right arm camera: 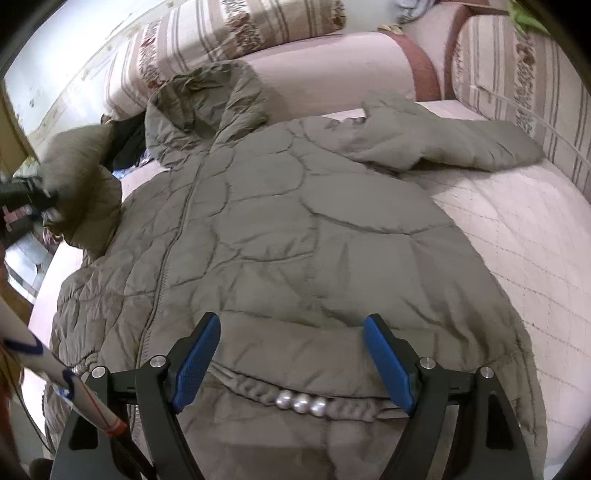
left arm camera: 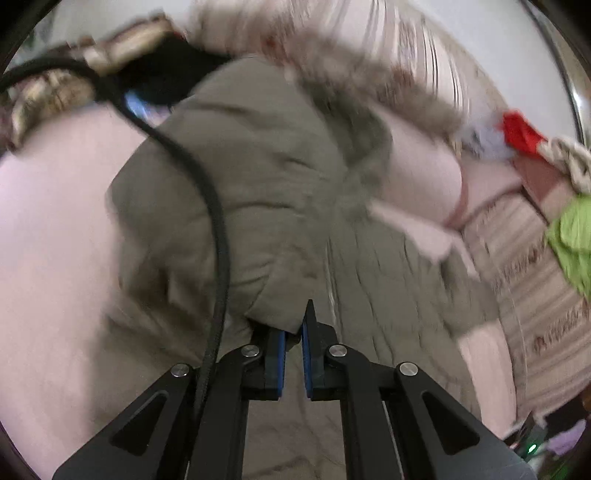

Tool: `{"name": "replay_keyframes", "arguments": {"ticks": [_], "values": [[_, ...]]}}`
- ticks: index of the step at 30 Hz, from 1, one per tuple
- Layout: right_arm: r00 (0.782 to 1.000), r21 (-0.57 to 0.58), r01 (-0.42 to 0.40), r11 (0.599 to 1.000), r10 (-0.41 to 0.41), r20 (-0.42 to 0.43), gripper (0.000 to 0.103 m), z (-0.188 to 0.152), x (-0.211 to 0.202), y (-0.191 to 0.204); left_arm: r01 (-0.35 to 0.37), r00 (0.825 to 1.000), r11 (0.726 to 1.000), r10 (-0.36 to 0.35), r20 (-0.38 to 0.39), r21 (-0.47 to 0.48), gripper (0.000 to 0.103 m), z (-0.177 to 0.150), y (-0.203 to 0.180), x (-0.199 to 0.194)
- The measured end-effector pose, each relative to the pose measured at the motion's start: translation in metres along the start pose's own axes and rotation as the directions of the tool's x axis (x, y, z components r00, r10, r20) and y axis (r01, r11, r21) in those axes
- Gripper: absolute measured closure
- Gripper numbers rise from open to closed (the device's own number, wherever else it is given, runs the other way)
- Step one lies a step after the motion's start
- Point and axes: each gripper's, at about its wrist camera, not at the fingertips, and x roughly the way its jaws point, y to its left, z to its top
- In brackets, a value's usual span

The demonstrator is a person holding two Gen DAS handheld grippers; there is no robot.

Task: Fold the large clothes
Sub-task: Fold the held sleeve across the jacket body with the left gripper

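left tool [left arm camera: 295, 332]: clenched on jacket [right arm camera: 288, 229] sleeve [right arm camera: 79, 177], lifted at 9 o'clock | right tool [right arm camera: 291, 354]: released, above hem | jacket: spread flat on bed [right arm camera: 517, 229], hood at 12 o'clock

No text, label, brand, number or sign could be read in either view; the quilted jacket [right arm camera: 295, 229] bore no legible tag; the striped cushions [right arm camera: 236, 26] at the far side carried only a woven pattern.
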Motion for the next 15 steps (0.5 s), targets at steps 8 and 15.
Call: {"name": "replay_keyframes", "arguments": {"ticks": [8,15], "values": [[1.000,0.003,0.020,1.000,-0.020,0.007,0.019,0.003,-0.003,-0.009,-0.140,0.989,0.980,0.146,-0.031,0.144,0.082,-0.065,-0.023,0.017],[0.998,-0.025,0.053,0.998,-0.052,0.023,0.019,-0.001,-0.006,-0.001,-0.243,0.964,0.946,0.211,0.161,0.213,0.050,-0.105,-0.033,-0.067]]}}
